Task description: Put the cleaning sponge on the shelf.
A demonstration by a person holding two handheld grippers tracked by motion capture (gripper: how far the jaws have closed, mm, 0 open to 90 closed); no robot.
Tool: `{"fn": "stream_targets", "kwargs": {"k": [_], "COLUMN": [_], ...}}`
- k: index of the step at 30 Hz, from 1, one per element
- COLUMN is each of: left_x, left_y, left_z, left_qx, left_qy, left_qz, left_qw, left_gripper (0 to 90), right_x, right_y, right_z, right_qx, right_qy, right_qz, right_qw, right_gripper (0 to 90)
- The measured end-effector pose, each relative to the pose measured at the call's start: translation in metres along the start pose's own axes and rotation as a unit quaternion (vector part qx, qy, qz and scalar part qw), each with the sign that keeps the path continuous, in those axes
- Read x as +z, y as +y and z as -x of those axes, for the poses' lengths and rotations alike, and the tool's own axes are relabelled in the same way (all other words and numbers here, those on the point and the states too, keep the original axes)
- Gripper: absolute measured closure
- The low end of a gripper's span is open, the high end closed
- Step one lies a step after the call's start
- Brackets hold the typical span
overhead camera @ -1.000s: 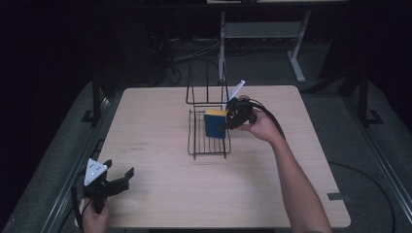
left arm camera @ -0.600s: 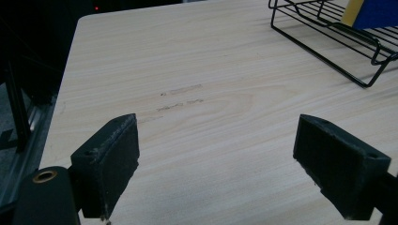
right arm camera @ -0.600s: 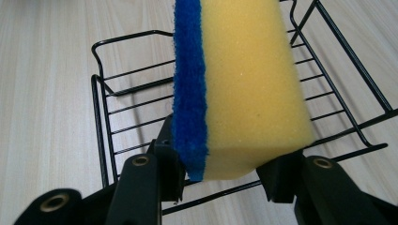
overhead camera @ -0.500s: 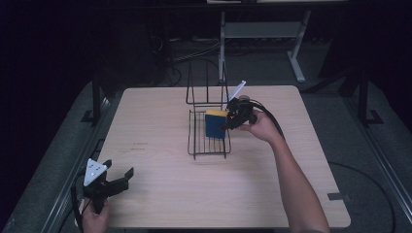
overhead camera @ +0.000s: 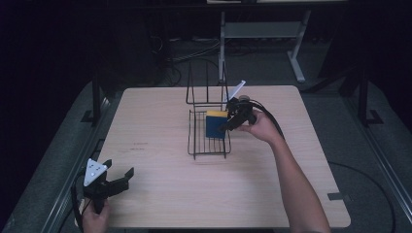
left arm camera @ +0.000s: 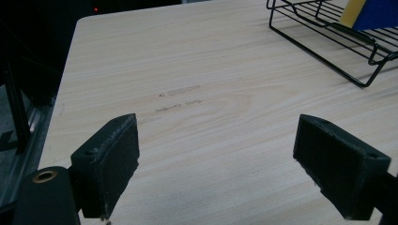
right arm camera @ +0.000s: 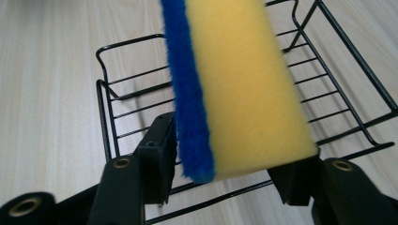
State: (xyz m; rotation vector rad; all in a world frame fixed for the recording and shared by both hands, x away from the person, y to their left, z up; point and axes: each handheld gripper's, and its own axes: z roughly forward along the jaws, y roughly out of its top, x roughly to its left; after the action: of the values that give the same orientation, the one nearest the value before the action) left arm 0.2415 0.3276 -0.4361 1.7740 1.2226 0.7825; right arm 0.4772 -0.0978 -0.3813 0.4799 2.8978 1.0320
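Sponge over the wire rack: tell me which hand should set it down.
Right. The right gripper has the sponge between its just-opening fingers, directly above the wire rack. The left gripper rests open at the table's near corner, far away.

Light wood table (overhead camera: 160, 121), rounded corners, faint scuffs mid-left. Black wire rack (overhead camera: 197, 145) sits directly on it, approx. centre, w/ upright wire back at far end.

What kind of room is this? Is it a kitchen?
Probably not a kitchen. It looks like a dim lab or workshop set up for recording: a bare wooden table under a camera, cables on the dark floor behind, and a metal desk frame. The sponge and wire rack are likely just practice items.
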Motion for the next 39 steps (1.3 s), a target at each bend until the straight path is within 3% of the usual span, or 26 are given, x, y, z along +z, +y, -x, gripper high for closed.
{"fn": "stream_targets", "kwargs": {"k": [12,26,31,39], "left_x": [0.0,0.0,0.0,-0.002], "left_y": [0.0,0.0,-0.001,-0.001], "left_z": [0.001,0.001,0.001,0.001], "left_qx": [0.001,0.003,0.003,0.0], "left_qy": [0.0,-0.001,-0.001,-0.003], "left_qz": [0.002,0.001,-0.001,-0.002], "left_qw": [1.0,1.0,1.0,1.0], "left_gripper": [14.1,14.1,14.1,14.1], "right_x": [-0.003,-0.009,-0.013,-0.018], "right_y": [0.0,-0.012,-0.017,-0.017], "right_z": [-0.003,-0.001,-0.001,-0.005], "right_qx": [0.006,0.017,0.034,0.032], "right_qy": [0.001,-0.004,-0.008,-0.01], "right_qz": [-0.002,0.004,0.008,0.01], "right_qw": [1.0,0.9998,0.9994,0.9994], "right_gripper": [36.4,29.9,25.9,23.8]}}
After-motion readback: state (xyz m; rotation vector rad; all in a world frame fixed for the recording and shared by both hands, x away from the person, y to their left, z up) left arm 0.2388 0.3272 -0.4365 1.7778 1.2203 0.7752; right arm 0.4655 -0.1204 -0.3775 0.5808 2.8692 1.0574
